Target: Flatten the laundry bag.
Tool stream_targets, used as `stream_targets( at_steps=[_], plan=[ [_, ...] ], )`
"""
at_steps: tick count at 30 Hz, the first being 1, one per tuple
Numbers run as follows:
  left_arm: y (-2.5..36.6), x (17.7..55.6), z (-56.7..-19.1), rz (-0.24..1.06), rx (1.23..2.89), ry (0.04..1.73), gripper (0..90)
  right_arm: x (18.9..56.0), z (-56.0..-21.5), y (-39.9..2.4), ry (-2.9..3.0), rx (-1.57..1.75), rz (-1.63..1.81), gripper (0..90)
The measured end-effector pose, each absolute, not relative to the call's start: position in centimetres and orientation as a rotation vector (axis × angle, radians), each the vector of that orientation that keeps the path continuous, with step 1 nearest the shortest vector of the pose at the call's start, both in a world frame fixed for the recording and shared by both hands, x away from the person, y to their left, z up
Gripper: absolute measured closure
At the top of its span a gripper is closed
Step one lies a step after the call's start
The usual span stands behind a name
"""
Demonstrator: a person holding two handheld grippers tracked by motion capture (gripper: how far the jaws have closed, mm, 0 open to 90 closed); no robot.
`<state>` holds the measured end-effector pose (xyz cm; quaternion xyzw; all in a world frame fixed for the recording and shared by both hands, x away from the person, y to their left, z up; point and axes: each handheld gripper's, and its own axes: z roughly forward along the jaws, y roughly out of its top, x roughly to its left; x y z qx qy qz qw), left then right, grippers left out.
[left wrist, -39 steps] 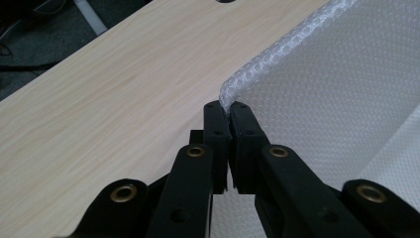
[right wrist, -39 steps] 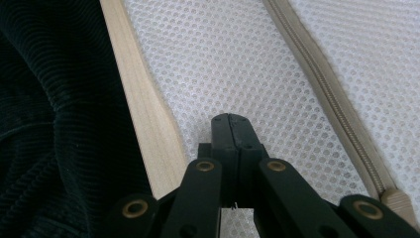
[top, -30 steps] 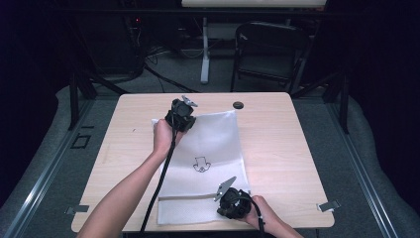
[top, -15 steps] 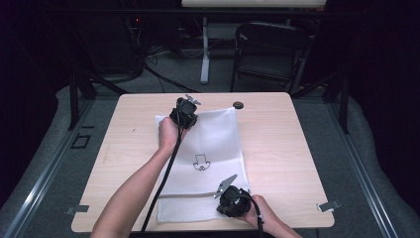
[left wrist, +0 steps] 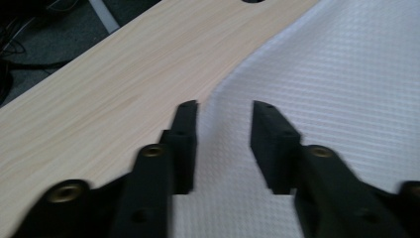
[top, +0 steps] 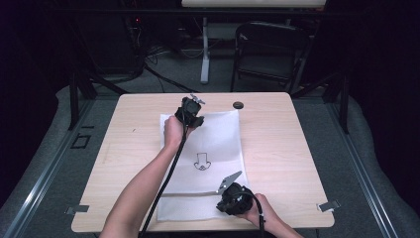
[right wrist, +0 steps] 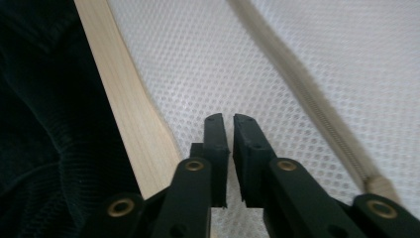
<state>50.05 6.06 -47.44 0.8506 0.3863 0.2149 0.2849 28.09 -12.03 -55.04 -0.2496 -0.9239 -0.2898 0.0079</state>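
White mesh bag (top: 208,158) lies flat on the surface (top: 287,148), long axis running away from the person, a small dark printed mark near its middle. A zipper (right wrist: 317,109) runs across the bag near its near end.

Left gripper (top: 190,111) sits at the bag's far left corner, held in the left hand (top: 174,133), cable trailing back along the forearm. In the left gripper view its fingers (left wrist: 184,144) stand apart and have just been opening; the bag's edge lies in the gap beneath them, and the pads do not press on it. The left finger is over bare wood, the right over mesh.

Right gripper (top: 233,197) rests at the bag's near right corner, held in the right hand (top: 260,213), its grey plate pointing up the bag. In the right gripper view its fingers (right wrist: 216,148) are almost together, a thin slit between them, having just eased open slightly. Mesh lies below them; whether any is pinched cannot be told.

A small dark disc (top: 238,104) lies on the surface beyond the bag's far right corner, apart from it.
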Motion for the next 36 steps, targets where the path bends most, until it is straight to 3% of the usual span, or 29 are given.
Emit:
stream_targets(
  at_steps=[7,11,17,20,25,36],
  plan=[
    [6.9,48.8,-46.1,0.547,2.216,0.987,31.1,29.1,-53.2,-14.4,-2.89,-0.83,-0.957,60.6],
    [7.0,47.3,-45.7,0.529,2.207,0.936,22.3,29.5,-52.6,-15.5,-2.859,-0.887,-0.98,46.0],
    [7.4,44.6,-45.9,0.472,2.22,0.851,15.4,30.1,-52.2,-16.8,-2.861,-0.939,-0.964,26.1],
    [7.5,43.5,-46.2,0.448,2.23,0.835,13.3,30.2,-52.2,-17.4,-2.868,-0.969,-0.931,20.2],
    [7.6,41.5,-46.9,0.389,2.259,0.819,9.8,30.4,-52.1,-18.0,-2.873,-1.005,-0.925,15.7],
    [7.9,38.0,-48.3,0.286,2.284,0.777,7.6,30.3,-51.8,-19.5,-2.918,-1.078,-0.923,21.2]
  ],
)
